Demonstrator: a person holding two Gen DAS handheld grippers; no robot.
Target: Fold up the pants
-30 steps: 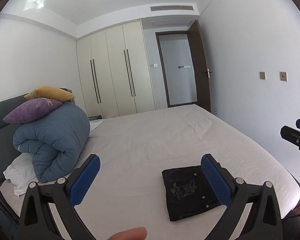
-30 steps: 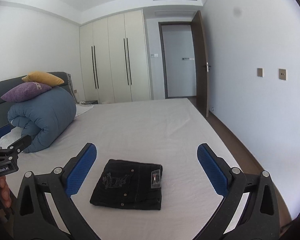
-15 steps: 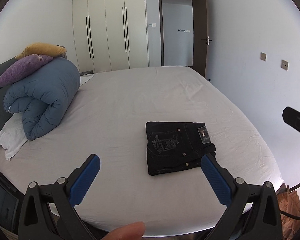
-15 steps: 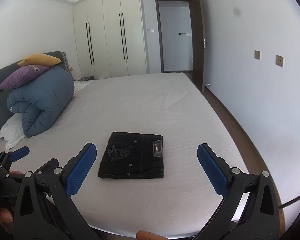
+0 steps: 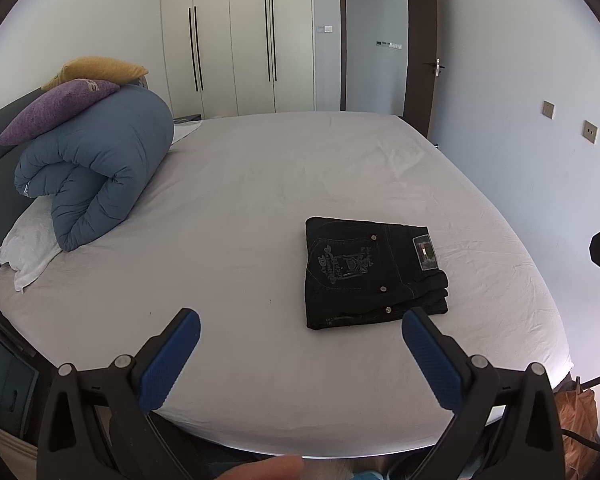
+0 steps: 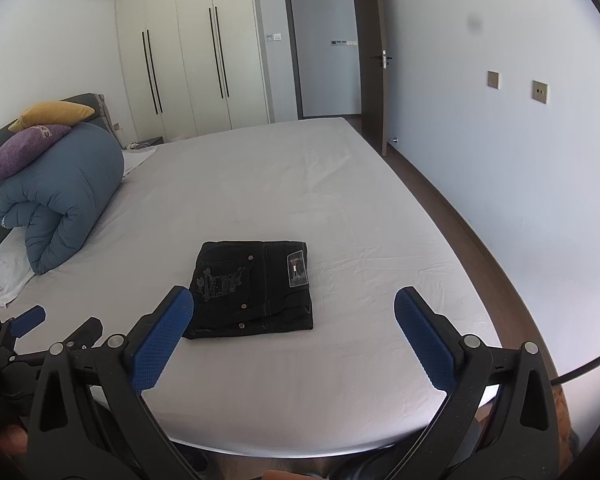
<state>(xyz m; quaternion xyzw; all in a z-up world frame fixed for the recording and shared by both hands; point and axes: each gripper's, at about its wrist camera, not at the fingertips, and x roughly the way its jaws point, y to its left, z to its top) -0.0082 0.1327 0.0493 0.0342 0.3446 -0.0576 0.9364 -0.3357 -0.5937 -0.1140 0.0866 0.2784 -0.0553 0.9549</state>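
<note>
Black pants [image 5: 364, 272] [image 6: 252, 288] lie folded into a compact rectangle on the white bed sheet [image 5: 260, 200] [image 6: 300, 200], back pocket embroidery and label facing up. My left gripper [image 5: 300, 356] hovers open above the bed's near edge, short of the pants and holding nothing. My right gripper [image 6: 292, 340] is open too, empty, with the pants just beyond its left finger. The left gripper's blue tip [image 6: 30, 320] shows at the lower left of the right wrist view.
A rolled blue duvet [image 5: 96, 168] [image 6: 56, 196] with purple and yellow cushions sits at the bed's left by the dark headboard. White pillow [image 5: 28, 248] under it. Wardrobe [image 5: 236, 40] and an open door [image 5: 420, 48] stand behind. Floor [image 6: 460, 216] runs along the right wall.
Both grippers have drawn back and risen from the bed. The folded pants look smaller and farther off, and have not moved on the sheet.
</note>
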